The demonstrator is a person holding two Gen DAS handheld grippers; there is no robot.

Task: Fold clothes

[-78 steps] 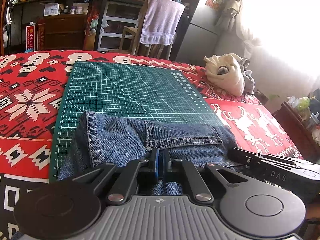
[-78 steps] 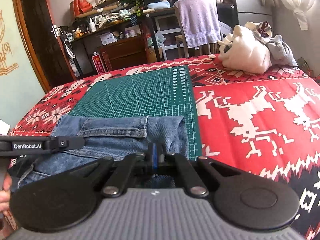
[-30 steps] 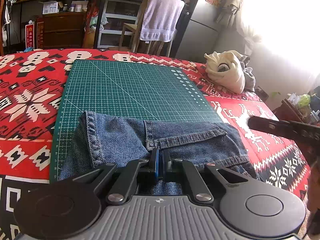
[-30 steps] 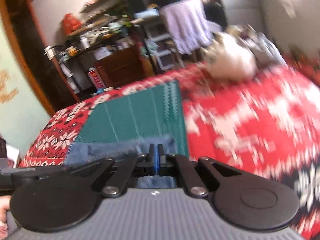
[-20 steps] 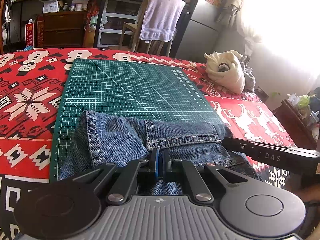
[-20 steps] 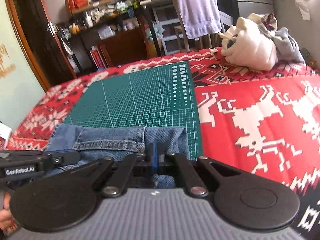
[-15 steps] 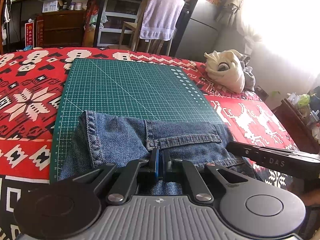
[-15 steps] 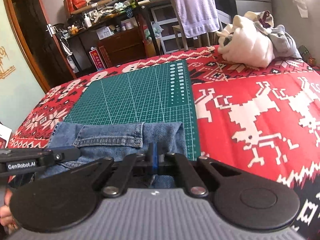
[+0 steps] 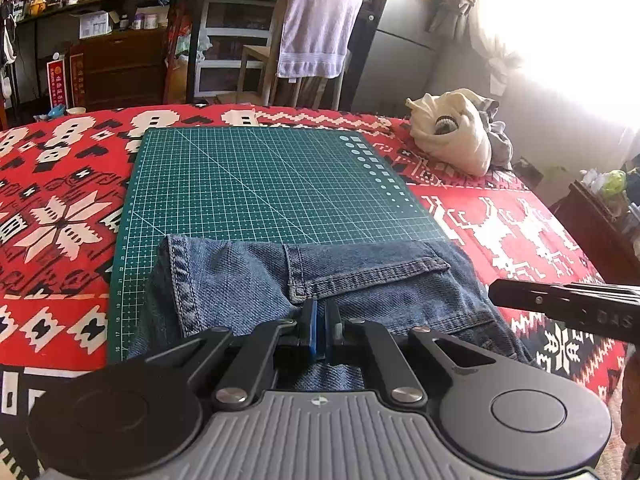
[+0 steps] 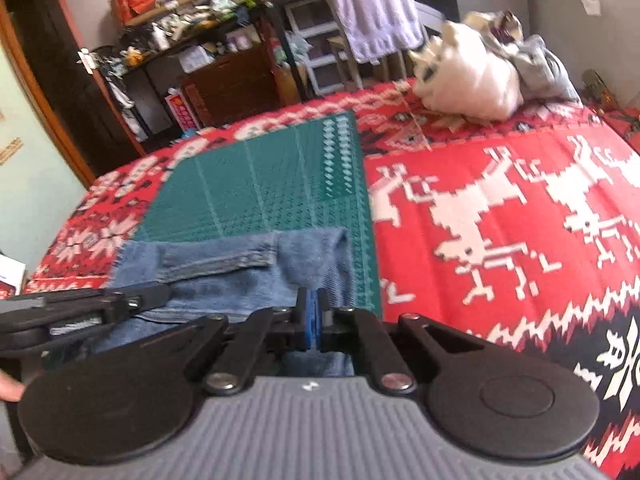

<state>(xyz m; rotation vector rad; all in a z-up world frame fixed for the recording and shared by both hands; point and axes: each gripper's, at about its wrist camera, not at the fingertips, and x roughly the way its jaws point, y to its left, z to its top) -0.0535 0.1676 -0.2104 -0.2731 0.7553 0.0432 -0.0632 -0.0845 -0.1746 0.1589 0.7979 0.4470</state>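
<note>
Blue jeans (image 9: 248, 280) lie bunched on the near part of a green cutting mat (image 9: 260, 184), a pocket flap facing up. My left gripper (image 9: 320, 320) is shut on the jeans' near edge, with denim showing above and below its pads. In the right wrist view the jeans (image 10: 224, 276) lie at the mat's (image 10: 260, 192) near right corner. My right gripper (image 10: 312, 316) is shut, pads together, over that corner of denim. Whether it pinches any fabric I cannot tell. Its tip (image 9: 494, 294) shows at the jeans' right edge. The left gripper (image 10: 164, 294) enters from the left.
A red patterned blanket (image 9: 60, 208) covers the bed under the mat. A cream and grey clothes pile (image 9: 452, 136) lies at the far right. Beyond the bed stand a chair with a lilac towel (image 9: 316, 28) and cluttered shelves. A dark side table (image 9: 600, 220) stands to the right.
The right gripper, raised away to the right a second ago, has come back down beside the jeans' right edge. The left gripper and the jeans have stayed put.
</note>
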